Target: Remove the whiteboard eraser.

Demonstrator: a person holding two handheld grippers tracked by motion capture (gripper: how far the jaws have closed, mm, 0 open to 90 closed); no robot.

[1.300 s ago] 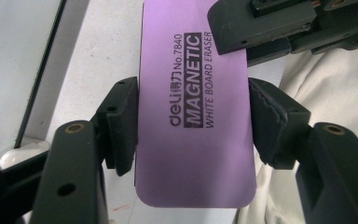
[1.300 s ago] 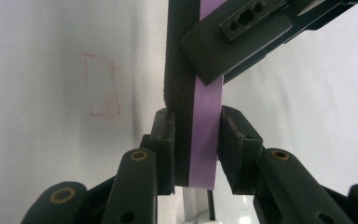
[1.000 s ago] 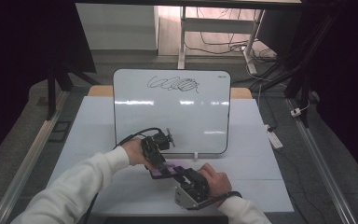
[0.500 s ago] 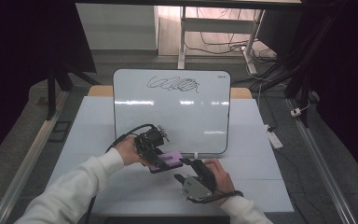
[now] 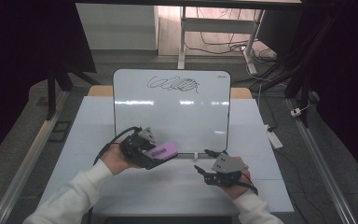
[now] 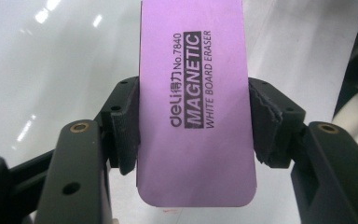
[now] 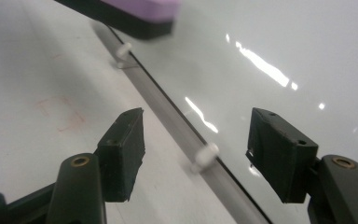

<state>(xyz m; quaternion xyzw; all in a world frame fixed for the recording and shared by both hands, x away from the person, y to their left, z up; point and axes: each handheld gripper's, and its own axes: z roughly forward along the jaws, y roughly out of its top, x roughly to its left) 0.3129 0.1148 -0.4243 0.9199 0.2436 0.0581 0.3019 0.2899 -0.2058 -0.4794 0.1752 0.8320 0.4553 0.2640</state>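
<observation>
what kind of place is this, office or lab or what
Probably a lab or workshop test bench, not an office: a whiteboard lies on a white table, metal rails run beside it, and loose cables trail over the bare floor behind.

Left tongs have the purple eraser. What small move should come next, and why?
Probably carry the eraser up the whiteboard toward the black scribble. The left tongs clamp it firmly, the scribble is unwiped, and the right tongs have just been opening, nothing between them.

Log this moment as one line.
left tongs: shut on eraser | right tongs: just opened, empty | whiteboard: scribble unwiped
</observation>
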